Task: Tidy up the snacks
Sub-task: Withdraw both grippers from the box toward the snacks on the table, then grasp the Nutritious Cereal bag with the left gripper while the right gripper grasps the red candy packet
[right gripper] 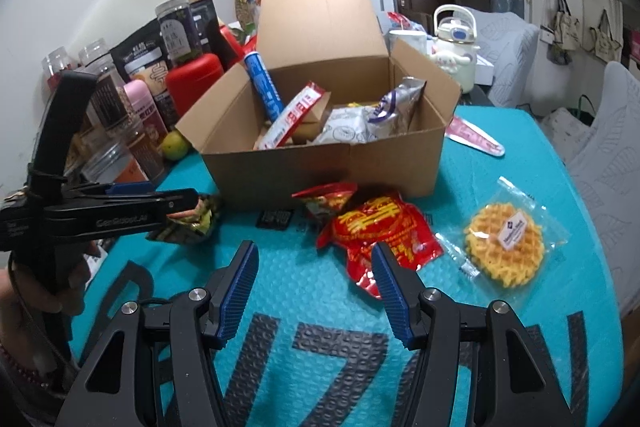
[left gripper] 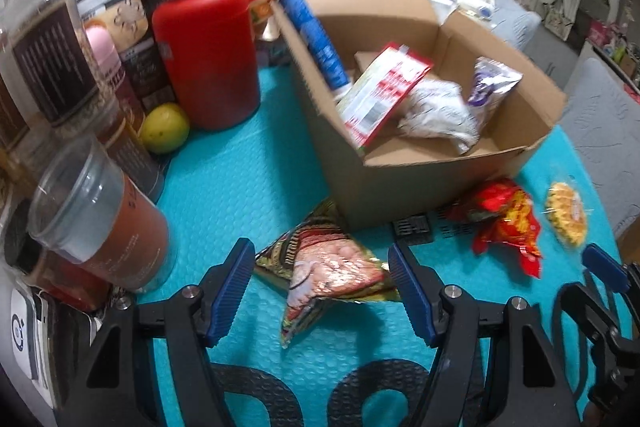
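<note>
An open cardboard box [left gripper: 400,183] [right gripper: 320,167] stands on the teal mat and holds several snacks, among them a blue tube [left gripper: 316,43] and a red-and-white packet [left gripper: 380,95]. My left gripper [left gripper: 322,287] is open, its jaws on either side of a green-and-gold snack packet [left gripper: 328,267] lying on the mat; that packet also shows in the right wrist view [right gripper: 192,223]. My right gripper [right gripper: 314,291] is open and empty just short of a red snack packet [right gripper: 380,231] [left gripper: 504,223]. A wrapped yellow waffle [right gripper: 504,247] [left gripper: 566,219] lies to its right.
Jars, a red canister [left gripper: 208,55], a pink bottle [left gripper: 104,47] and a lime [left gripper: 164,127] crowd the left of the mat. A pink packet [right gripper: 476,139] lies right of the box. A white kettle [right gripper: 456,51] and a grey chair [right gripper: 600,147] stand behind.
</note>
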